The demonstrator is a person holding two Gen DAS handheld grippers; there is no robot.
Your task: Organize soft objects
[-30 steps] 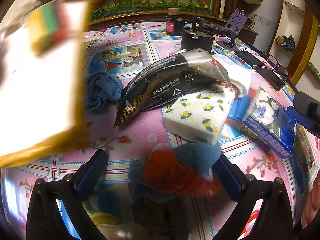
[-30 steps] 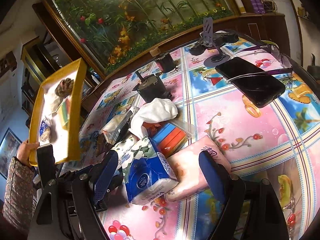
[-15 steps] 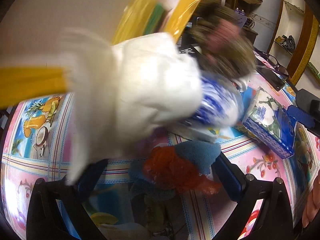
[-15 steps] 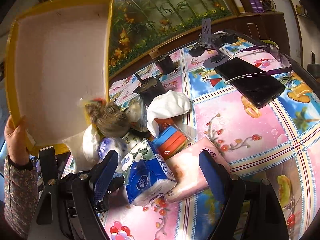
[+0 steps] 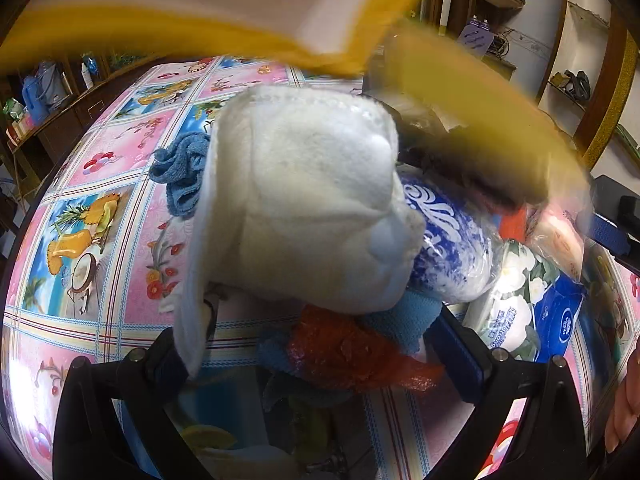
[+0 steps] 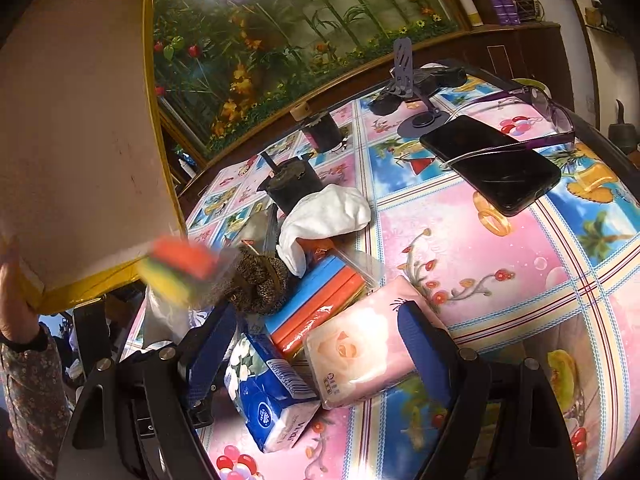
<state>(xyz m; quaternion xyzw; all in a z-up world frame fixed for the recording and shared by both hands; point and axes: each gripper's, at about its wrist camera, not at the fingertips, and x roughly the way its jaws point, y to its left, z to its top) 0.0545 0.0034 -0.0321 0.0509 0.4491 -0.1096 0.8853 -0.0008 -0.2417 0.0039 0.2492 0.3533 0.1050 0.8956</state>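
As seen from the right wrist, tipped steeply over the table (image 6: 480,264): yellow tray (image 6: 80,120), pale underside toward the camera, gripped at its lower edge by a hand (image 6: 12,280). Just below that edge, blurred in mid-air, a striped sponge block (image 6: 180,268) in orange, green and yellow. Beside it, on the heap, a brown fuzzy ball (image 6: 260,280), touching an orange-and-blue cloth pack (image 6: 320,300). Draped over the far end of that pack, a white cloth (image 6: 328,212).

Right gripper (image 6: 316,336) spread wide, clamping nothing; between its fingers a pink tissue pack (image 6: 360,352) and, just left of it, a blue tissue pack (image 6: 272,392), both flat on the table. Further back, well apart from the heap: a black phone (image 6: 492,164) with purple glasses (image 6: 552,120) lying across it.

From the left wrist, filling the middle: a white plush piece (image 5: 304,208), resting against a blue-and-white roll pack (image 5: 448,240). Behind it, a crumpled blue towel (image 5: 180,176). Left gripper (image 5: 312,354) likewise wide apart, closed on nothing; lying loose between its fingers, a red mesh bundle (image 5: 344,352) on a blue rag (image 5: 404,316). Whether the plush touches the left finger, impossible to tell.
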